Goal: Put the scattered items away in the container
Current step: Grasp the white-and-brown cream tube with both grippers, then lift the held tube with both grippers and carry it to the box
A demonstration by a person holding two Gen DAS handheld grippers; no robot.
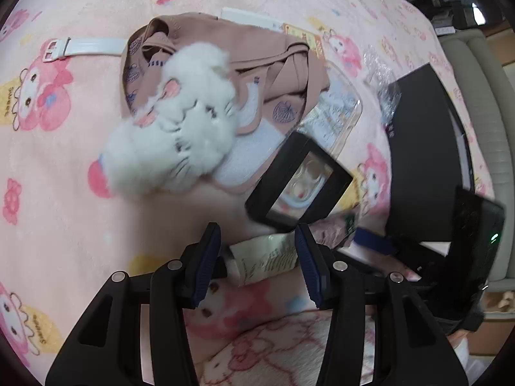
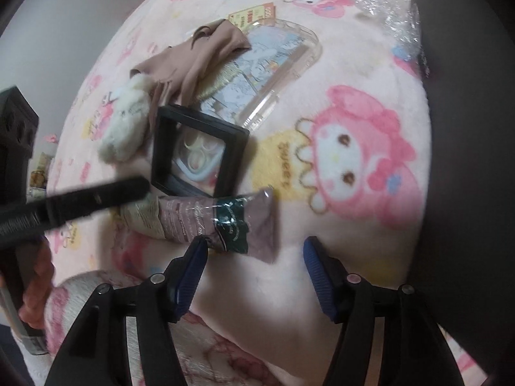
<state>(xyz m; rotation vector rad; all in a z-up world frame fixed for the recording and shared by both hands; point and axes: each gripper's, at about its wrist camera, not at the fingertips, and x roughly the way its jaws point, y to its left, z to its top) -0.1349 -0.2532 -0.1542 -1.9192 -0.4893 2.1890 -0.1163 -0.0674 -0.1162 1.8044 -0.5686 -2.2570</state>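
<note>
Scattered items lie on a pink cartoon-print blanket [image 1: 64, 193]. A cream and mauve tube [image 1: 267, 257] lies between the fingers of my open left gripper [image 1: 257, 234]; whether they touch it I cannot tell. In the right wrist view the same tube [image 2: 206, 218] lies just ahead of my open, empty right gripper [image 2: 254, 241]. A black square frame box [image 1: 299, 180] [image 2: 196, 151], a white plush toy [image 1: 173, 128] [image 2: 125, 128], a brown cloth bag [image 1: 225, 61] [image 2: 196, 61] and a clear phone case [image 1: 338, 109] [image 2: 273, 70] lie beyond. A black container [image 1: 425, 148] stands at the right.
A white strap with a buckle [image 1: 83, 46] lies at the far left. Crumpled clear plastic [image 2: 386, 3] lies by the container's dark wall [image 2: 466, 160]. A yellow card [image 1: 302, 35] peeks from under the bag. The other gripper's finger [image 2: 80, 199] crosses the right wrist view.
</note>
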